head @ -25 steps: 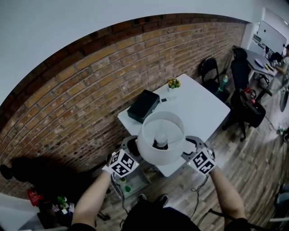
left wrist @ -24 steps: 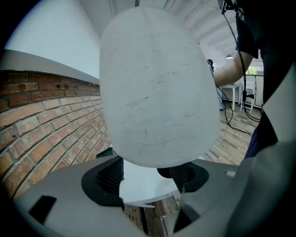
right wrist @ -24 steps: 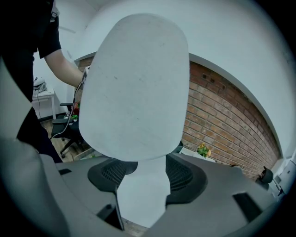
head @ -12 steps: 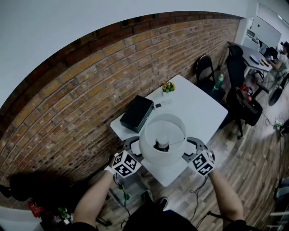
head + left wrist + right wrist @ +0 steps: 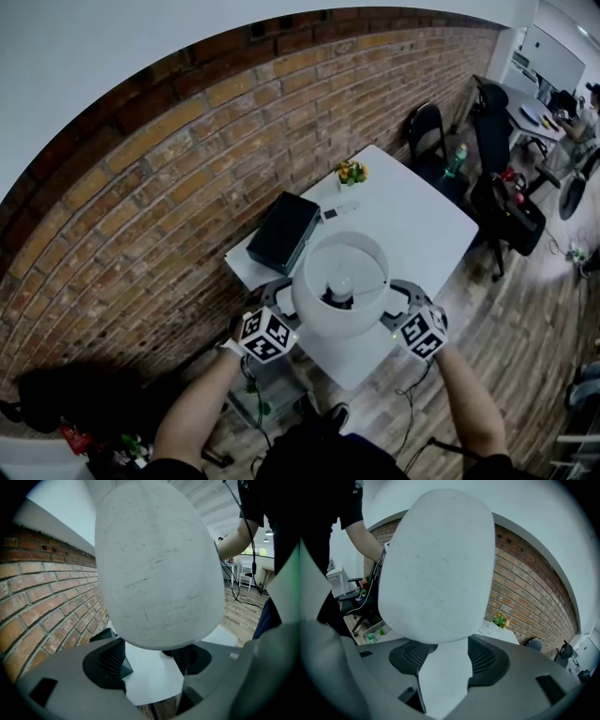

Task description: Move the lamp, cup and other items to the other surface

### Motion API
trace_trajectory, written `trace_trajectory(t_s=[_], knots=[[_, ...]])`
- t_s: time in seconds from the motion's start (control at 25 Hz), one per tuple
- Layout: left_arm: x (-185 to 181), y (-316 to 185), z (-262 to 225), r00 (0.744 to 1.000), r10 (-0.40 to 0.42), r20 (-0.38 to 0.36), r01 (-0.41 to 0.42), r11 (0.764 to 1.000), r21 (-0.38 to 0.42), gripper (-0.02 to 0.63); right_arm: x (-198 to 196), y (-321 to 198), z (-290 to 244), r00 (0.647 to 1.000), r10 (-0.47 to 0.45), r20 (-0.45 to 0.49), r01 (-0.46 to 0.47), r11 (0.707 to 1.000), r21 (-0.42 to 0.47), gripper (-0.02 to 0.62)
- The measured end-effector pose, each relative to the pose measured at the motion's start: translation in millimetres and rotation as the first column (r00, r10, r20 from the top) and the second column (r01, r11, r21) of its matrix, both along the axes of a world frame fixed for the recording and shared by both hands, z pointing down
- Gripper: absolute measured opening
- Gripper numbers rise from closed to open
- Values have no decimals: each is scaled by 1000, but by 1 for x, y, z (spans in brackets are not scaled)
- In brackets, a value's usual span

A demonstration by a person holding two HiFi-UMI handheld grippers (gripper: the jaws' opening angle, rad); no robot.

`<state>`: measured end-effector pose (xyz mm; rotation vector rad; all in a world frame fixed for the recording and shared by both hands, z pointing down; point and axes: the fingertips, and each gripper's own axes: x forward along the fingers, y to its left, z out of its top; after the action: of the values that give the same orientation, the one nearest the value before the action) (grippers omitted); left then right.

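A lamp with a white drum shade (image 5: 339, 295) hangs in the air over the near edge of the white table (image 5: 412, 225); its bulb (image 5: 339, 286) shows from above. My left gripper (image 5: 279, 302) presses on the shade's left side and my right gripper (image 5: 401, 298) on its right side, so the lamp is clamped between the two. In the left gripper view the shade (image 5: 159, 564) fills the space over the left gripper (image 5: 149, 656), whose jaws stand apart with table showing between them. The right gripper view shows the same: the shade (image 5: 436, 564) above my right gripper (image 5: 443, 656).
On the table lie a black box (image 5: 283, 232), a small potted plant (image 5: 352, 172) and a small flat item (image 5: 337, 211). A brick wall (image 5: 159, 187) runs along the left. Black chairs (image 5: 429, 131) and a dark bag (image 5: 511, 211) stand beyond the table.
The lamp and both grippers have stayed together and drifted a little to the right over the table's near edge. The hold on the shade looks the same.
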<state>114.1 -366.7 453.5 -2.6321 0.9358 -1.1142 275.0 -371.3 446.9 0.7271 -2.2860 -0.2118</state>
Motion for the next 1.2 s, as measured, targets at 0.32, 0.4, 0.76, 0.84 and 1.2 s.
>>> trace_trajectory(t_s=[0.32, 0.4, 0.76, 0.84, 1.2], knots=[[-3, -3, 22, 1000, 7, 14, -7, 1000, -15, 305, -1, 0, 22, 999, 31, -9, -32, 999, -27, 262], [-2, -4, 22, 1000, 5, -4, -5, 1000, -11, 305, -1, -1, 23, 999, 37, -5, -37, 999, -24, 261], [4, 0, 23, 998, 24, -57, -25, 999, -22, 305, 8, -3, 27, 997, 76, -6, -76, 997, -6, 255], [0, 3, 25, 998, 21, -64, -23, 999, -31, 305, 11, 3, 29, 996, 89, -12, -89, 996, -12, 253], [-62, 29, 35, 967, -160, -196, 141, 984, -110, 305, 57, 38, 19, 962, 269, 52, -264, 960, -93, 233]])
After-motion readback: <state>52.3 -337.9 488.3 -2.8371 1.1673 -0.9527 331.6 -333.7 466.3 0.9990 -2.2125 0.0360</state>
